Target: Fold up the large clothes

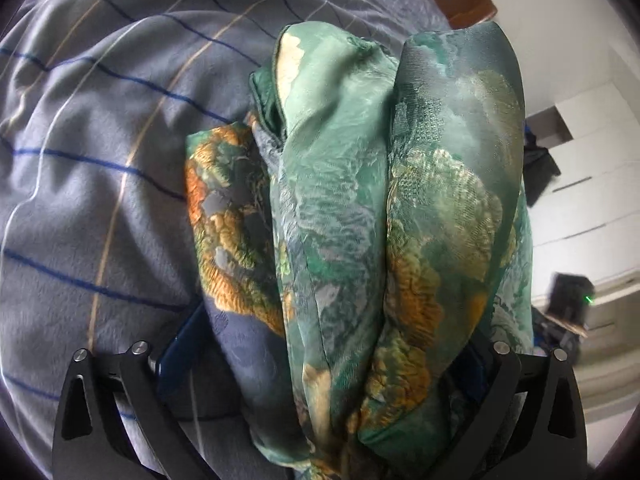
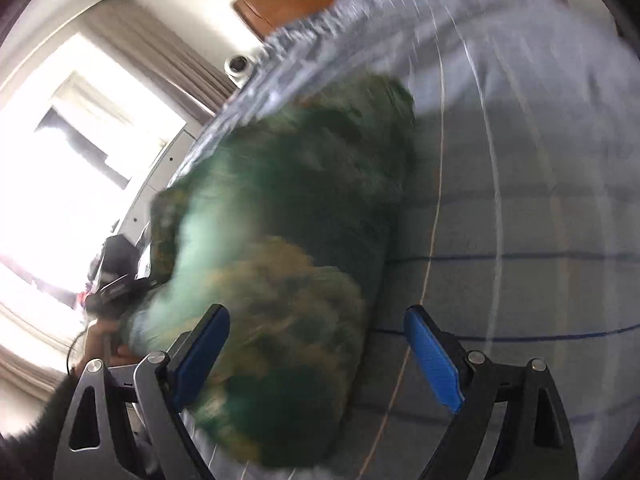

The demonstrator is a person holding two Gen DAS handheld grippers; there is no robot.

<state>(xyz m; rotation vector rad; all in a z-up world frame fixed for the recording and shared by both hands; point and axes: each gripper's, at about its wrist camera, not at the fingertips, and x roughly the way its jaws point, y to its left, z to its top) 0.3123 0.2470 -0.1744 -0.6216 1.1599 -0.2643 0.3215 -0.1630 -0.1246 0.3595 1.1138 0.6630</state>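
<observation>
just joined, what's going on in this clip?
A person with a gripper in each hand is handling a green floral garment on a bed with a grey striped duvet. The garment is bunched between the left gripper's fingers. The right gripper is open beside the bundle, gripping nothing. No fold is laid out yet.

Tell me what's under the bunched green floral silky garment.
The green floral garment lies on a grey striped bedcover. What lies beneath its folds is hidden.

Green floral silky garment (image 1: 360,216) lies bunched on the bed.
</observation>
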